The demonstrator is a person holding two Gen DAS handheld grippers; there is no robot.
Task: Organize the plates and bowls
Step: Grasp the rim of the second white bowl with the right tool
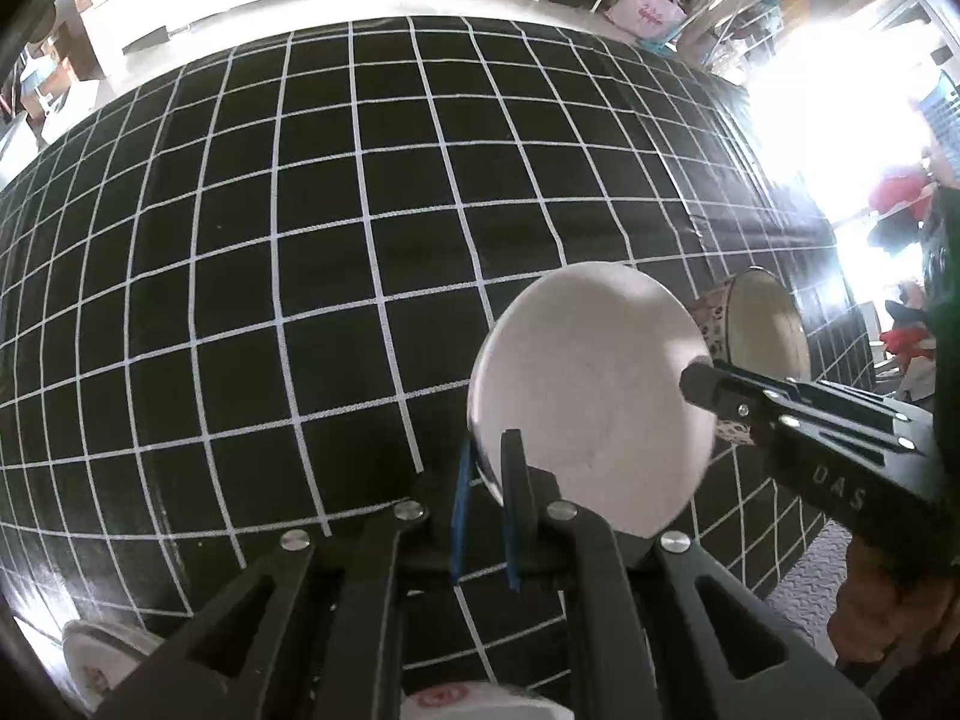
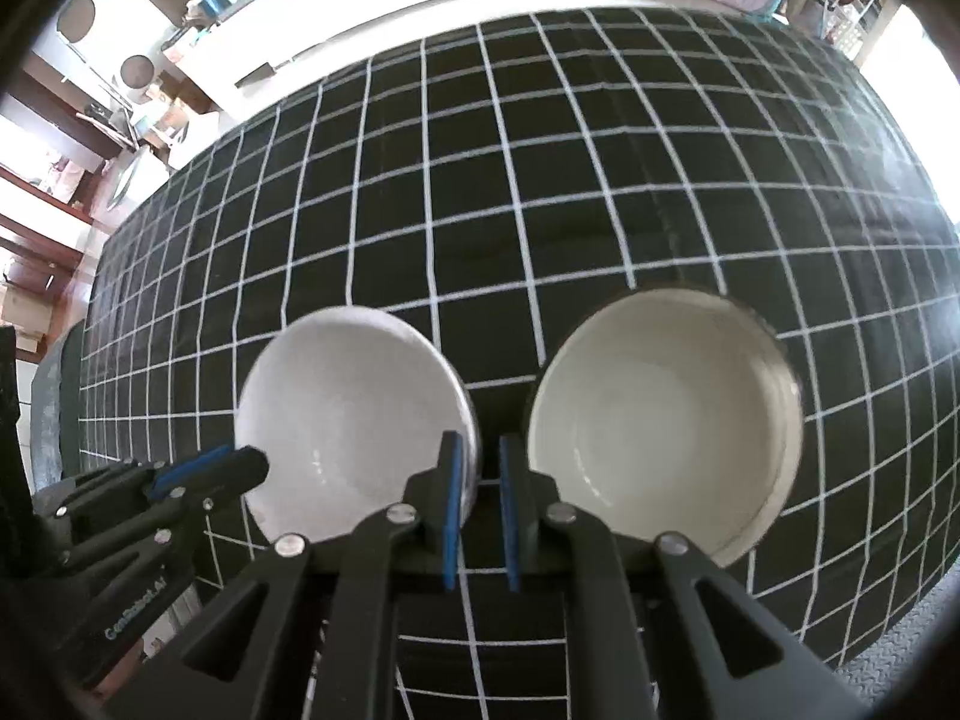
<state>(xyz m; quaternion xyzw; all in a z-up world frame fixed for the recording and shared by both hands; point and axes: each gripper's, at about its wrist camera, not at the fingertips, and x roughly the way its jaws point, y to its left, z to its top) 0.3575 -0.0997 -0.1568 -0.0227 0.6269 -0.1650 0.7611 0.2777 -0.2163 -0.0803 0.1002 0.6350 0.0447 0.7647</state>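
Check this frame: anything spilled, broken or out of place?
Nothing stands out. The white bowl, its rim between the left tongs, and the cream bowl beside it both look empty and unchipped.

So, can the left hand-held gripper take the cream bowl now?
Probably not. The left hand-held gripper is shut on the rim of the white bowl, so it is occupied. The cream bowl is beside it, seemingly carried by the right hand-held gripper.

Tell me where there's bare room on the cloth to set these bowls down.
Everything beyond the white bowl and cream bowl, up to the far edge of the cloth, is bare. Crowded: the near edge, with dishes by the left gripper.
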